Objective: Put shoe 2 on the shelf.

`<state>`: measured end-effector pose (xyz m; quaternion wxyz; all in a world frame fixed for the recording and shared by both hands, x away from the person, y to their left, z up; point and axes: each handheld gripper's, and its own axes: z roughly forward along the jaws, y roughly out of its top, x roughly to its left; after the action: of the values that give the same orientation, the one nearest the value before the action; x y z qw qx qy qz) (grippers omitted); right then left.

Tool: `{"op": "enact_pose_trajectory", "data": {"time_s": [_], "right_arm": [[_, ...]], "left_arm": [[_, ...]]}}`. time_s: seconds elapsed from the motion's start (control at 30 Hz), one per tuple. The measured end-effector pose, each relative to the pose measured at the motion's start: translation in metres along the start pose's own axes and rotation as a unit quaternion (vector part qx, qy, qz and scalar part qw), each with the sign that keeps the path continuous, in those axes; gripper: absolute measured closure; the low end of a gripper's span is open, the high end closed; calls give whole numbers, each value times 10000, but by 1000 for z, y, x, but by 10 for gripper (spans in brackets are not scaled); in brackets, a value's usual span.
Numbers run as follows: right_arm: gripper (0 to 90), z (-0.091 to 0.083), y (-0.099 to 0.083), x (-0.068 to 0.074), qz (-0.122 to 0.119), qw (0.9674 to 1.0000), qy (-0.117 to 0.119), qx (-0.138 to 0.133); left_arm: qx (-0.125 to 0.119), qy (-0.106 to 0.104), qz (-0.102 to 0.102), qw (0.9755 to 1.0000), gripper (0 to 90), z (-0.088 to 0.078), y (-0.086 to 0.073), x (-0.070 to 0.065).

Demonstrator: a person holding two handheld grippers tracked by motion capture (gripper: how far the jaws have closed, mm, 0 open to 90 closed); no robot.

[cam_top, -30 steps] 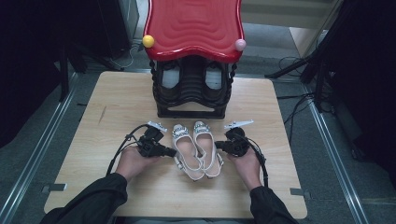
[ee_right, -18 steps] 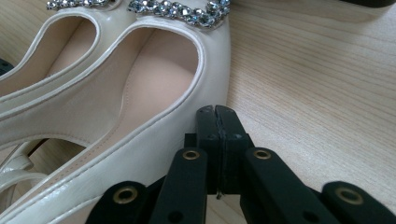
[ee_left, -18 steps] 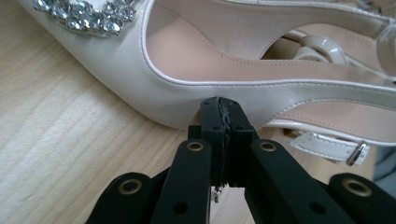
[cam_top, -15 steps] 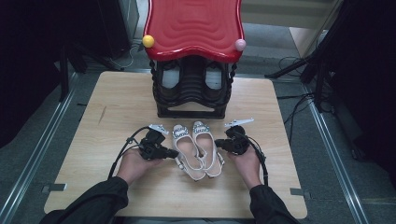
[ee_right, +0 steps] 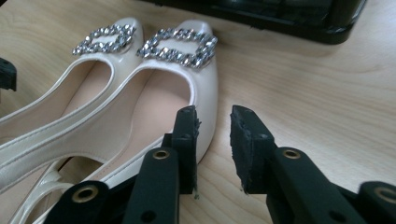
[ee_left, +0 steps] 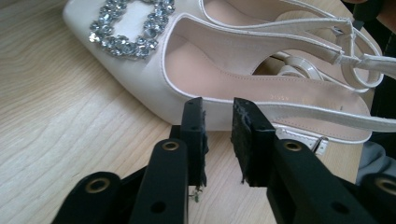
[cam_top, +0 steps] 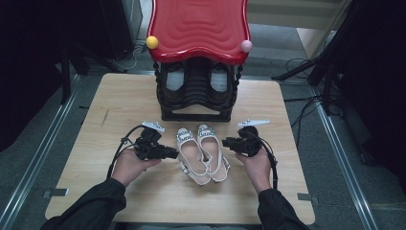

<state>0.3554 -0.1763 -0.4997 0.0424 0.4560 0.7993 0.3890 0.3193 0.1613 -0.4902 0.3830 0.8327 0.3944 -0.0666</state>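
Shoes are the work here: a pair of cream slingback flats (cam_top: 201,154) with rhinestone buckles lies side by side at the centre of the high view, on the wooden table (cam_top: 95,110), toes toward the black stand under the red wavy tray (cam_top: 198,28) at the top. The left gripper (cam_top: 173,154) sits just beside the left shoe (ee_left: 219,79), the right gripper (cam_top: 226,142) just beside the right shoe (ee_right: 154,93); both have just been opening and now stand released, nothing between the pads. A clean step would seem to call for drawing each gripper straight back, level, so no jaw tip nudges the pair out of line. The gripper views show the gap at each jaw tip and the buckles' stones, too small from above; the high view alone gives the pair's alignment with the stand
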Motion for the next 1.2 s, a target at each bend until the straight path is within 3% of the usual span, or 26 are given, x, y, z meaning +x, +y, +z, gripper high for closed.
{"op": "enact_pose_trajectory", "data": {"time_s": [0.17, 0.33, 0.57, 0.63, 0.9, 1.2], "right_arm": [[687, -5, 1, 2, -32, 9999, -41, -95], [668, -9, 3, 8, -63, 9999, 16, -139], [647, -11, 4, 21, -6, 9999, 74, -133], [647, -12, 5, 25, 2, 9999, 94, -128], [654, -8, 8, 49, -78, 9997, 234, 6], [652, 3, 20, 63, -195, 9988, 259, 370]], "left_arm": [[32, 201, 87, 9998, 672, -6, -1, 1], [-38, 157, 67, 9998, 614, -13, -1, 5], [-2, 315, 216, 9993, 521, -22, -3, 6], [-33, 256, 174, 9995, 509, -24, -3, 7], [-119, 285, 176, 9994, 495, -29, -4, 9], [-140, 350, 198, 9991, 492, -30, -5, 9]]}}
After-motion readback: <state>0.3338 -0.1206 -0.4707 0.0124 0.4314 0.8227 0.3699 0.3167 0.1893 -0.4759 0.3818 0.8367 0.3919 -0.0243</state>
